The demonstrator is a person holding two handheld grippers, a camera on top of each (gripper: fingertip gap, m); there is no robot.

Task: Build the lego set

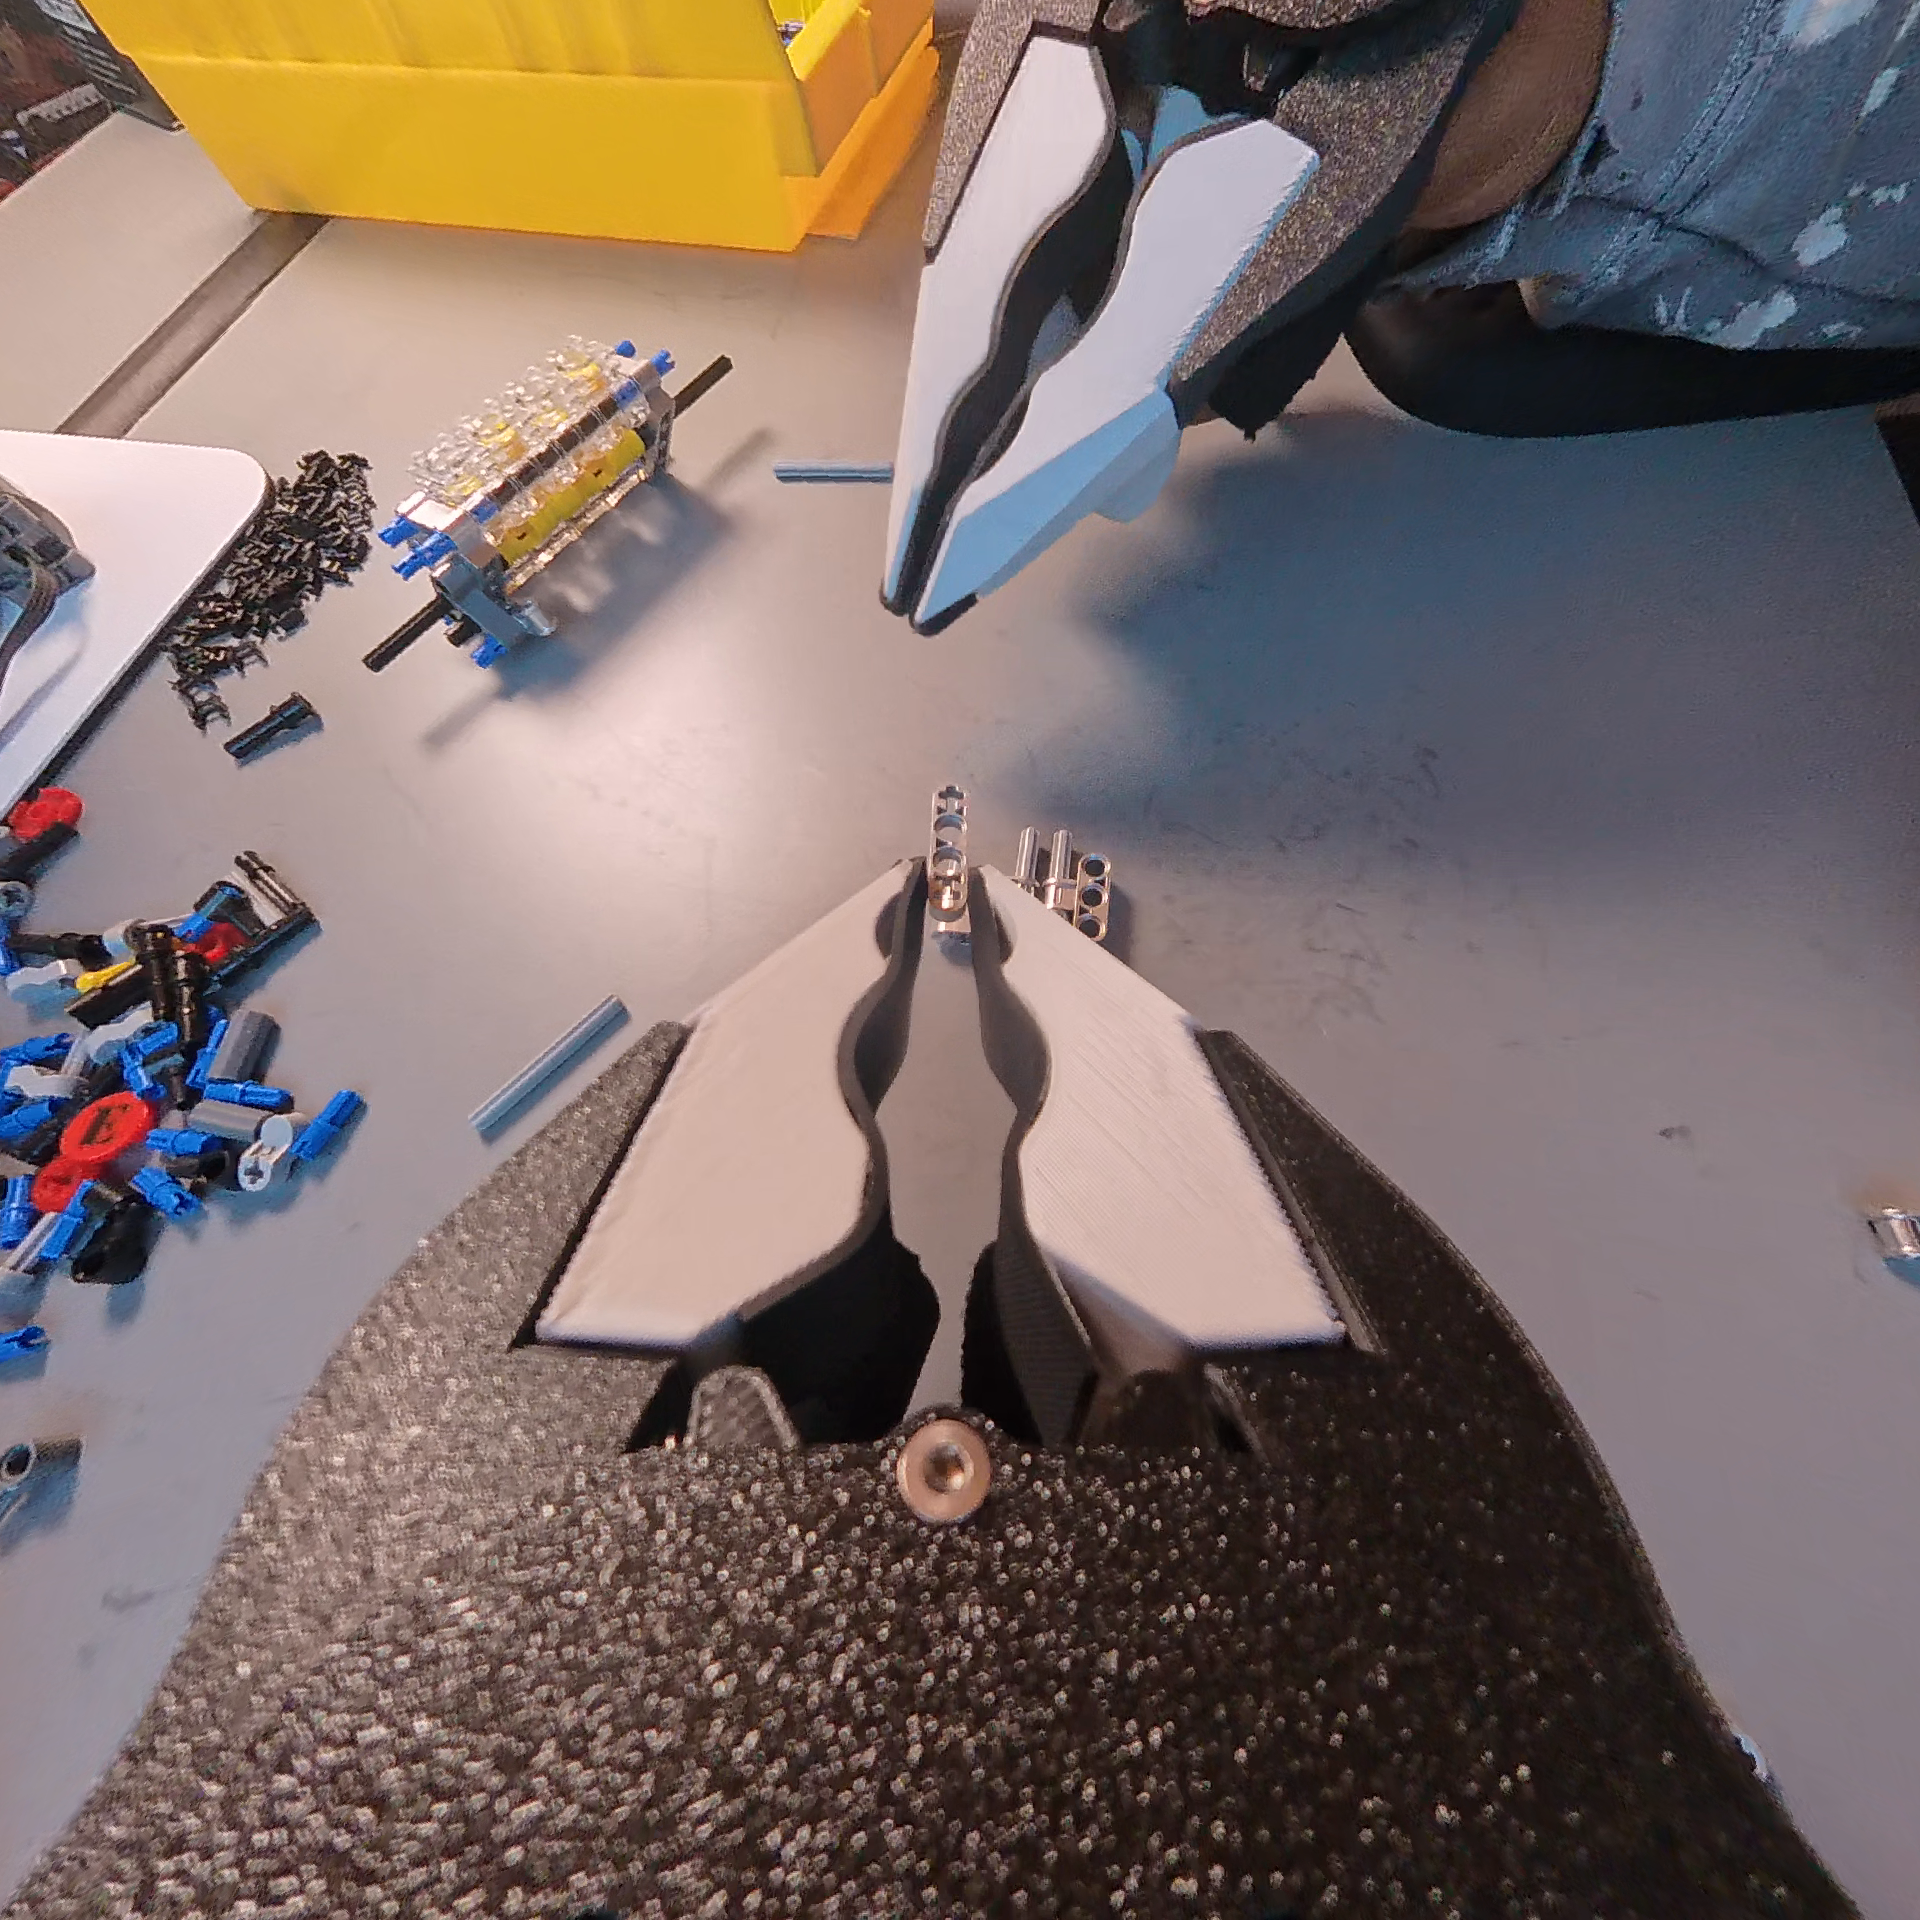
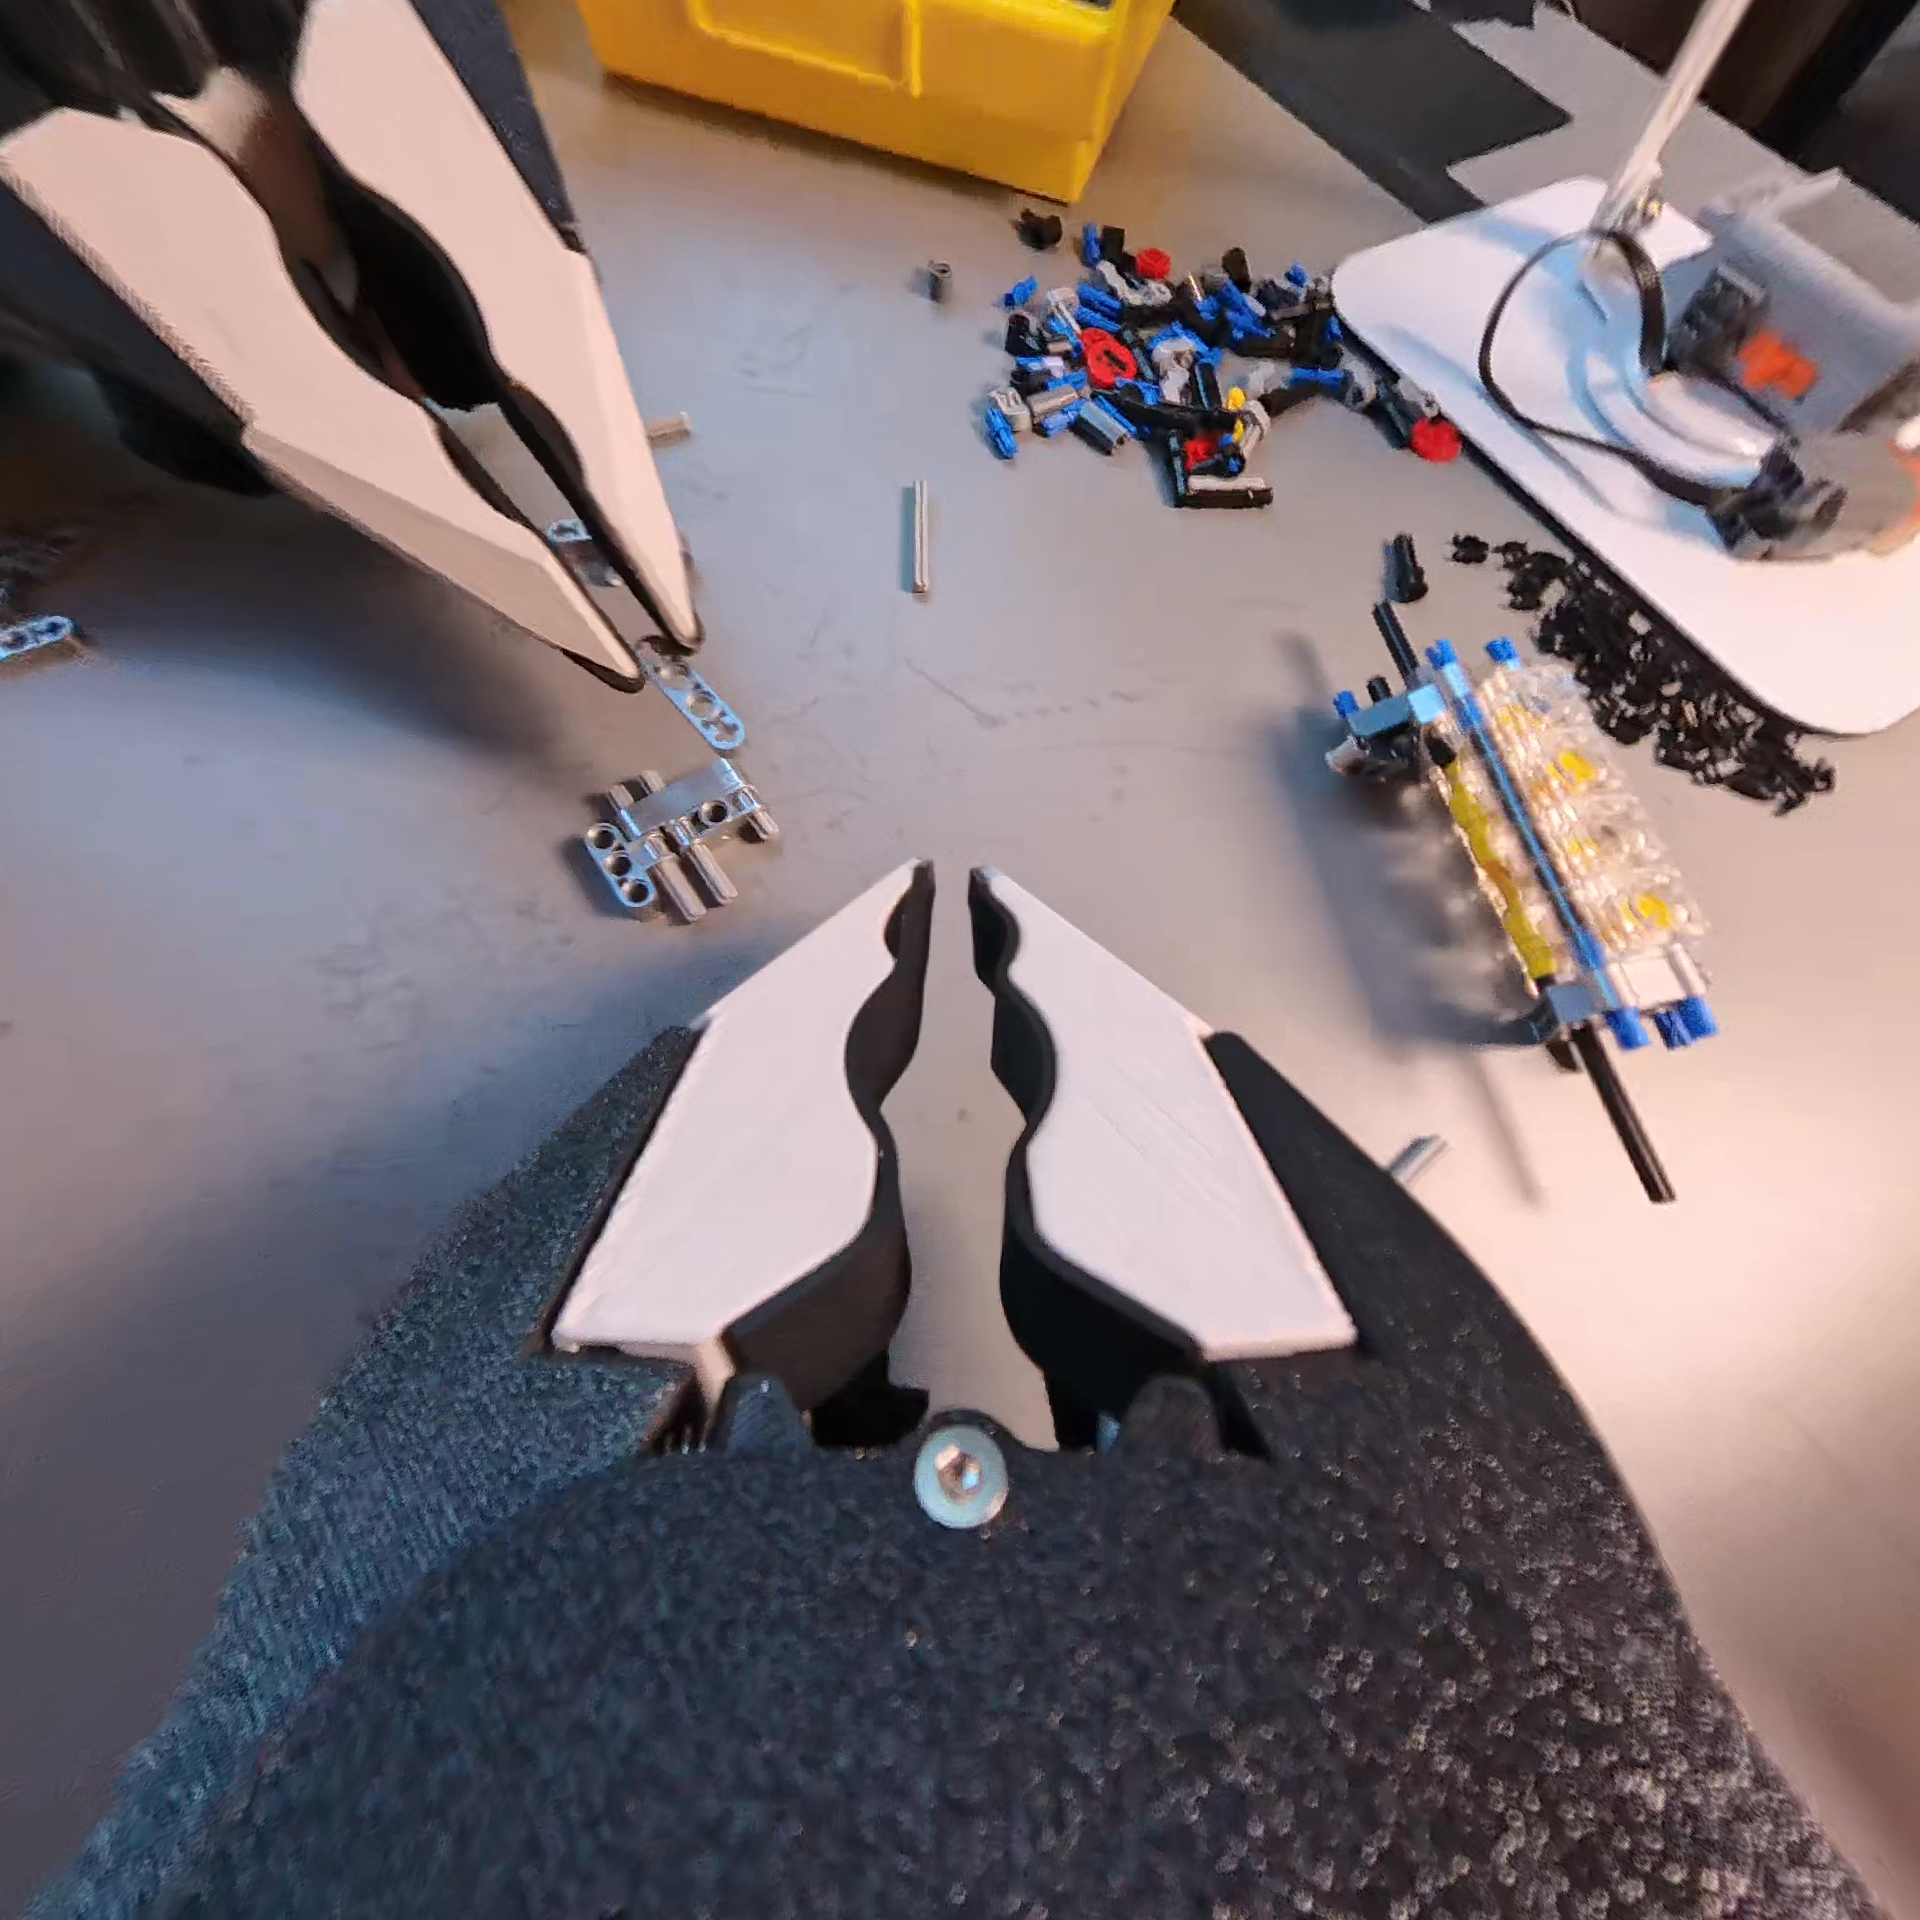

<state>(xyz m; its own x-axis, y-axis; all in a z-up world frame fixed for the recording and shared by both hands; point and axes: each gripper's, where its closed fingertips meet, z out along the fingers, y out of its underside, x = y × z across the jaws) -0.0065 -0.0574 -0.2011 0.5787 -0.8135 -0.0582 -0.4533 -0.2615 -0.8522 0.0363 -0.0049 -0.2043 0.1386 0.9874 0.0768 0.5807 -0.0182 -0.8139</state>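
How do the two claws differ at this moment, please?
The left claw is shut on a thin grey beam with holes, while the right claw holds nothing, its tips nearly together. The left claw's tips sit low at the grey tabletop beside a small grey assembly, whereas the right claw hangs clear of any part. Both have white fingers with wavy black pads.

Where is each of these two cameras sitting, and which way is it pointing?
Left wrist view: on the left gripper, looking along its fingers at the thin silver strip it pinches; a sleeve shows.
Right wrist view: on the right gripper, aimed down at the grey table, nothing between its fingers.
Both show the yellow box, the silver bracket and each other's gripper.
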